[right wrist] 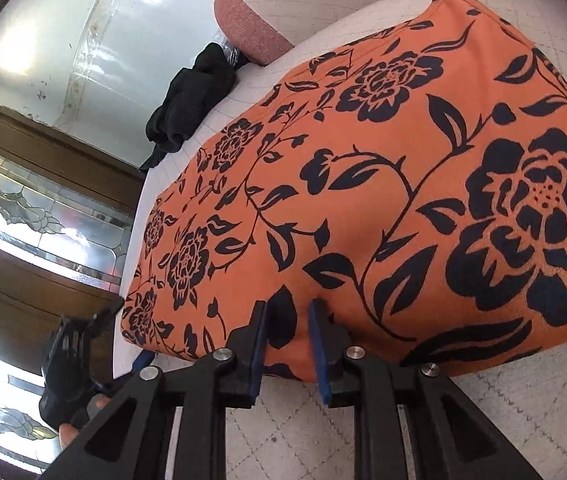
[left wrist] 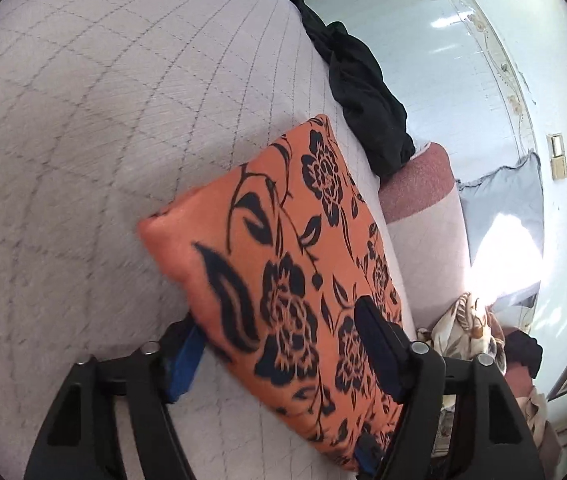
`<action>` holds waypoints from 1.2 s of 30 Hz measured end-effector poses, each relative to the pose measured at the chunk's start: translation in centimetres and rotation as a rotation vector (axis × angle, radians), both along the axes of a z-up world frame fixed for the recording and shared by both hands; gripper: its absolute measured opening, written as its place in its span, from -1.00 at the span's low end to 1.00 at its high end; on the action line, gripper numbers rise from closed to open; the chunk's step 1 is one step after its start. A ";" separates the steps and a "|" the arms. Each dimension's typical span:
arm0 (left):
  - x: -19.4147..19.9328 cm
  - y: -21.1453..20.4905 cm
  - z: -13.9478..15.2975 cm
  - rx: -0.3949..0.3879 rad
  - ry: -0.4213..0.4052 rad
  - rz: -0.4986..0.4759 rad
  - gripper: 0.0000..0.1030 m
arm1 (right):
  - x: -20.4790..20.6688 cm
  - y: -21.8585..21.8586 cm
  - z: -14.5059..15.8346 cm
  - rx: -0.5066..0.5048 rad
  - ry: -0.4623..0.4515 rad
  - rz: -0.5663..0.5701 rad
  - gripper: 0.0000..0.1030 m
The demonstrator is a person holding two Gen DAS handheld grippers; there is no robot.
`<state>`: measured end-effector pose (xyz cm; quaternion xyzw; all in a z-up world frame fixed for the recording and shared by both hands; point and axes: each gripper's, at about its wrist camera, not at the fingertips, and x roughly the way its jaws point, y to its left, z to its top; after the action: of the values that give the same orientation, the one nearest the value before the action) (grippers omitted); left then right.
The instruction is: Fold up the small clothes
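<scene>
Nearest, right gripper (right wrist: 288, 322): black two-finger claw with blue pads, jaws narrowed to a small gap with the near hem of the garment between them; whether the pads pressed the cloth could not be told.
Left gripper (left wrist: 279, 340): black claw, jaws about half open astride the garment's edge, one finger (left wrist: 379, 344) lying on top of the fabric, the blue-padded other beside and below it; no firm grip visible.
Garment: orange cloth with a black floral print (right wrist: 383, 184), spread flat and folded to a rough rectangle on the surface, near edge at both claws.
Surface: pale grey quilted cushion with a stitched diamond pattern (left wrist: 83, 140), carrying the garment.
Farther back: crumpled black garment (left wrist: 367, 96) at the cushion's far edge, apart from the orange one.
Beyond: reddish-pink rounded armrest (left wrist: 419, 184) just past the black cloth.
</scene>
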<state>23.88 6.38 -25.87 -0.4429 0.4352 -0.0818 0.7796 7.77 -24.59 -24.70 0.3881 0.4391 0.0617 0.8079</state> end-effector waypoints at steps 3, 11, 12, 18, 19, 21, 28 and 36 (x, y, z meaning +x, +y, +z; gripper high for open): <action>1.9 0.8 -2.2 -0.077 0.053 0.052 -0.61 | 0.0 0.2 -0.2 0.003 -0.004 0.006 -0.55; 2.9 -3.1 2.7 0.224 -0.128 -0.063 -0.67 | 0.2 0.0 -0.2 0.015 -0.004 0.031 -0.56; 3.0 -4.1 3.9 0.277 -0.172 -0.095 -0.67 | 0.1 -0.1 -0.2 0.023 -0.003 0.037 -0.56; 1.1 -12.2 9.5 0.559 -0.492 -0.339 -0.67 | -0.7 -1.6 0.5 0.106 0.003 0.033 -0.50; 0.7 -13.6 9.7 0.601 -0.520 -0.369 -0.67 | -0.8 -2.3 1.7 0.117 -0.037 0.031 -0.48; 0.2 -15.7 9.7 0.627 -0.541 -0.421 -0.68 | 0.1 -3.9 4.6 0.140 -0.114 0.036 -0.46; -2.4 -19.4 9.2 0.693 -0.593 -0.551 -0.68 | 12.3 -2.0 11.1 0.167 -0.096 0.253 0.70; -3.2 -20.3 8.7 0.763 -0.616 -0.627 -0.68 | 20.7 1.5 7.5 0.062 0.086 0.225 0.65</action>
<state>20.65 -13.90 -17.19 0.0634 0.2972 -0.2712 0.9133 28.45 -23.09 -17.16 0.3636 0.5118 0.1488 0.7640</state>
